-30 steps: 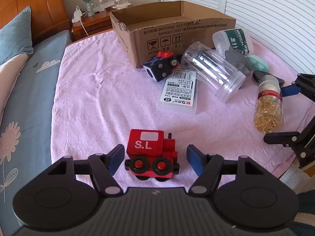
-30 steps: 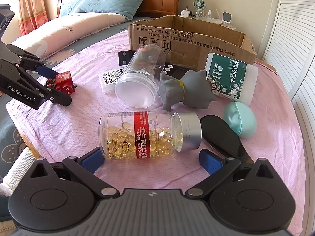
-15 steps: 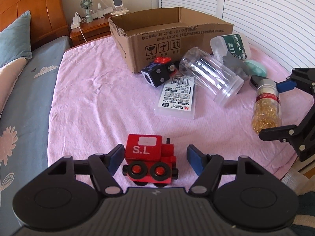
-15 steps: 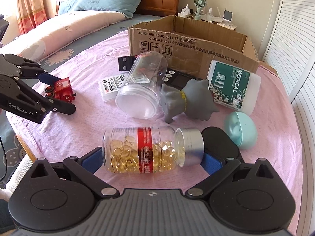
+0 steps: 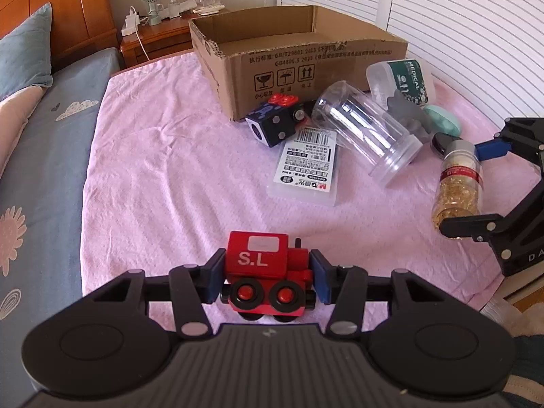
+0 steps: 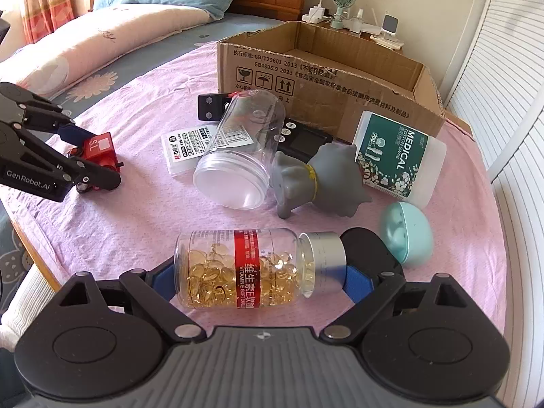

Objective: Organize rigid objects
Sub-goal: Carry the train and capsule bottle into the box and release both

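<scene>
Gripping: both grabs land at once, nothing lifted off the pink cloth (image 5: 190,156) yet.
Left gripper (image 5: 267,280): jaws have just closed; pads now clamp the red toy train (image 5: 268,272) by its two ends, near cloth edge.
Right gripper (image 6: 258,280): jaws have just narrowed onto the pill bottle (image 6: 251,268); pads meet its base and silver cap, bottle lying sideways just beside a black lid (image 6: 370,251).
Change: a second ago both sets of pads stood clear of their items.
Meaning: both look ready to lift toward the cardboard box (image 5: 306,64).
Box inside: mostly hidden behind the front wall.
Hard to see: dark gadget behind the clear jar (image 6: 238,156) and grey toy (image 6: 319,180); cannot identify.
</scene>
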{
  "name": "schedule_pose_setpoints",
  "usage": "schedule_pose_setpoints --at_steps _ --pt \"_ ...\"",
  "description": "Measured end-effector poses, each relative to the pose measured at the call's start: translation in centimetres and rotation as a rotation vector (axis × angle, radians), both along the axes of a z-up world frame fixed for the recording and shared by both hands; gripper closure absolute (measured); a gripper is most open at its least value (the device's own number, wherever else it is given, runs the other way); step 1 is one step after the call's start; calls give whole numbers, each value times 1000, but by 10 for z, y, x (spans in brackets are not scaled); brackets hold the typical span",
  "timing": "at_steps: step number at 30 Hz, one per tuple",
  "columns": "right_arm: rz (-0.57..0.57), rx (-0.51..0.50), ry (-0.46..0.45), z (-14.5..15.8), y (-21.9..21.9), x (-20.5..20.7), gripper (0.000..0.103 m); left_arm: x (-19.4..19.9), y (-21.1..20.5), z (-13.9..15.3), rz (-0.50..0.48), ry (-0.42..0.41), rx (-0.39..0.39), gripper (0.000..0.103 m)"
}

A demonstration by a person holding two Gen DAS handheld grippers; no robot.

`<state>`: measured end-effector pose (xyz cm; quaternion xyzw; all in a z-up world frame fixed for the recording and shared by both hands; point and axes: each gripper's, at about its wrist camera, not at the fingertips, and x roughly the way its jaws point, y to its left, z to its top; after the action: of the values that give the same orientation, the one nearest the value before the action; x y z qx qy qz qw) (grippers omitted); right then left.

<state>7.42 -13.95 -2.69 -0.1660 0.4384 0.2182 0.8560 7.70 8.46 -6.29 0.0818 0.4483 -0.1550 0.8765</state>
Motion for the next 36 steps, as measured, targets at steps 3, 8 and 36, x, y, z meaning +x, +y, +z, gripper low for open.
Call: schedule_pose_setpoints --at_steps 3,8,36 --pt "8 10 5 5 -2 2 7 -1 0 6 -12 0 -3 53" --pt "40 16 -15 22 -6 4 7 4 -1 26 -25 4 -37 53" --pt "-24 109 -168 99 -31 133 7 224 -76 85 -8 -64 8 53"
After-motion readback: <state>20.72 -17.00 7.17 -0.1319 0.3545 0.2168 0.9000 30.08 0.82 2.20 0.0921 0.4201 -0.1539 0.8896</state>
